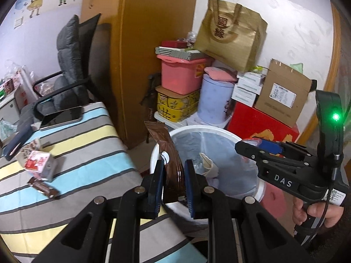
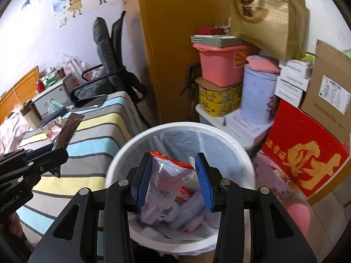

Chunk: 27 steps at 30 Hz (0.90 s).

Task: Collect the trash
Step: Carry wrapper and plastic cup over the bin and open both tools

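My left gripper is shut on a brown snack wrapper and holds it upright at the near left rim of the white trash bin. It also shows in the right wrist view with the wrapper. My right gripper is over the bin, its jaws spread; a clear plastic cup with a red foil lid sits between them, touching the left pad, apart from the right pad. The right gripper shows over the bin's right side. Several pieces of trash lie in the bin.
A striped table at left bears a small red-and-white carton and a brown bar wrapper. A black office chair stands behind. Stacked boxes, a pink tub and a red box crowd behind the bin.
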Each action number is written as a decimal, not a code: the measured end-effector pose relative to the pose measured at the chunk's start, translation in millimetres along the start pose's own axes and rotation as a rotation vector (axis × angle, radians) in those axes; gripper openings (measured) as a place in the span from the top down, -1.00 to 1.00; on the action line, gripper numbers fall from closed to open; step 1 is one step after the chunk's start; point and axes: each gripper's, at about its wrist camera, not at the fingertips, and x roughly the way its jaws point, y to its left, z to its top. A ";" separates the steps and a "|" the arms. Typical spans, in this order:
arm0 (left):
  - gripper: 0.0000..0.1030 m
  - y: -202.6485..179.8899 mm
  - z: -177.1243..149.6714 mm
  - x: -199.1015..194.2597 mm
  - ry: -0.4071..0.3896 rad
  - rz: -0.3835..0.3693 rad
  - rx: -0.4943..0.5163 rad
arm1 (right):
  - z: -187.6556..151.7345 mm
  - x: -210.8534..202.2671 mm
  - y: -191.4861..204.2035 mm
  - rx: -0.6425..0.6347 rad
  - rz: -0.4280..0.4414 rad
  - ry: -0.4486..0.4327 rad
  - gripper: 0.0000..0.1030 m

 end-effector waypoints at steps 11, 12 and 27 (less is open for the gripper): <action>0.62 -23.0 -2.6 29.1 0.056 -0.037 0.016 | -9.0 16.1 -24.4 0.007 -0.020 0.067 0.16; 0.62 -24.1 -2.1 30.5 0.057 -0.038 0.019 | -9.3 18.2 -25.7 0.010 -0.019 0.074 0.16; 0.30 -16.0 1.1 36.9 0.066 -0.019 -0.004 | -7.2 25.3 -28.3 -0.009 -0.035 0.096 -0.16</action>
